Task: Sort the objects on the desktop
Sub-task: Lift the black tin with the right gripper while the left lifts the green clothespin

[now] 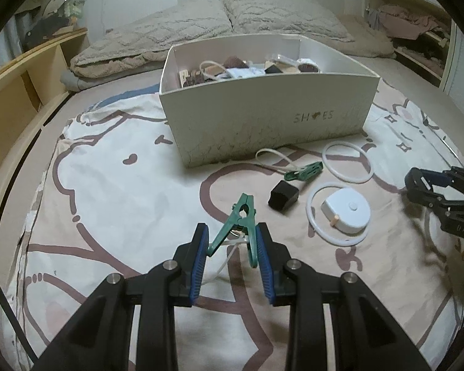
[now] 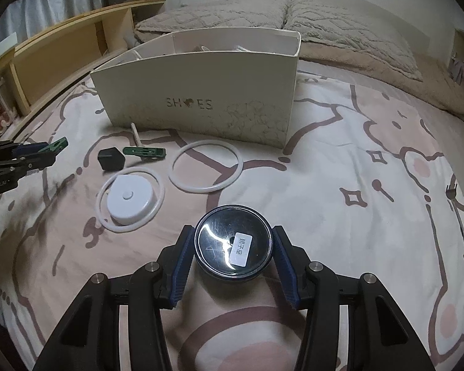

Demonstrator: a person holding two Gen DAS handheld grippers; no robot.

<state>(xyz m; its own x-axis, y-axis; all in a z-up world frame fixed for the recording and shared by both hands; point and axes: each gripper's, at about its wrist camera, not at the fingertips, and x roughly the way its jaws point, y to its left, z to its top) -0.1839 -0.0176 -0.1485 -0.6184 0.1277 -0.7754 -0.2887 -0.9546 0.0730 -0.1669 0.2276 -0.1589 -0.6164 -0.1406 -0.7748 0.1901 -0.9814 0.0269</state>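
I am working over a bed (image 2: 355, 160) spread with a cartoon-print sheet, and the white shoe box (image 1: 263, 117) marked SHOES stands open on it, already holding a jumble of small items. That tells me the sorting is well along, though not finished. Left on the sheet in front of the box I count a large white ring (image 2: 205, 167), a round white device (image 2: 130, 199) sitting inside a second white ring (image 1: 312, 216), a small black cube-like block (image 1: 283, 198), and a green clothespin (image 1: 303, 171) lying flat with a white cord looped beside it.

My right gripper (image 2: 232, 259) has its fingers clamped on either side of a round black tin (image 2: 233, 242) with a clear lid and a white label, held just above the sheet. My left gripper (image 1: 232, 256) has its fingers pressed on the two handles of another green clothespin (image 1: 239, 219), its tip pointing toward the box, a white cord trailing beneath. Both pieces look ready to go into the box.
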